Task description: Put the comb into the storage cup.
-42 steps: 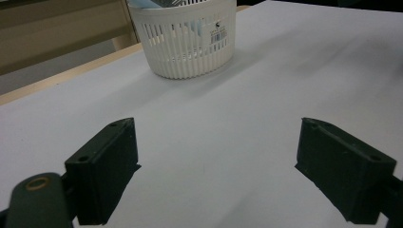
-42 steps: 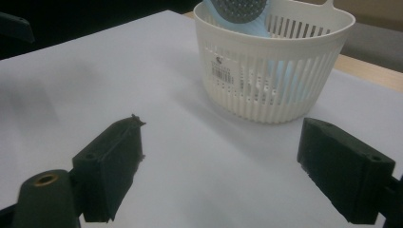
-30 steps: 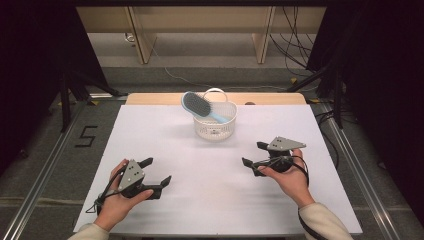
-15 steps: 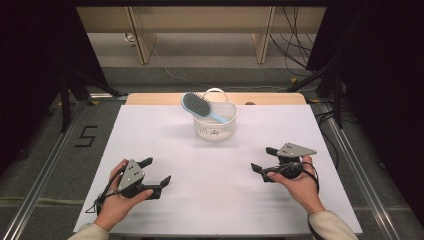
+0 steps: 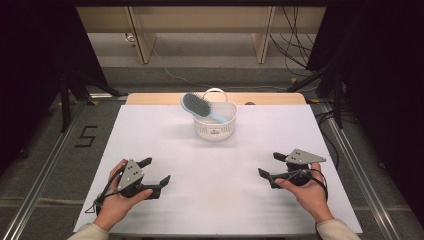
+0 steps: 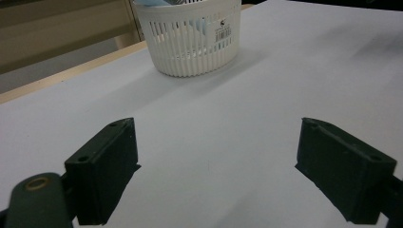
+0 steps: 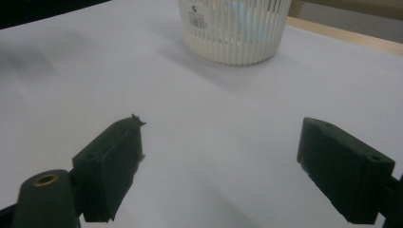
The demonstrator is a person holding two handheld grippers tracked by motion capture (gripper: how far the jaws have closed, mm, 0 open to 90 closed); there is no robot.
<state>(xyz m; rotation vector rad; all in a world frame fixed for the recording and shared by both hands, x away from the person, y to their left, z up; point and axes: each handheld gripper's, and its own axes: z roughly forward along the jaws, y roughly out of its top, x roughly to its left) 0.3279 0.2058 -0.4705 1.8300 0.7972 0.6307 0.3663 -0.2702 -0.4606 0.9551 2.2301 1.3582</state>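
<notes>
Left gripper (image 5: pixel 155 171) and right gripper (image 5: pixel 272 164) are resting near the table's (image 5: pixel 165 125) front edge, jaws spread wide, bare surface lying between them and the basket (image 5: pixel 214 127) holding a hairbrush (image 5: pixel 195 105).

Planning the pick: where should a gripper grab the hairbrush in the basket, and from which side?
Probably the hairbrush head: it sticks up over the basket rim at the person's left, while the handle slants down inside. Come from above on that side, jaws across the head's edges.
</notes>
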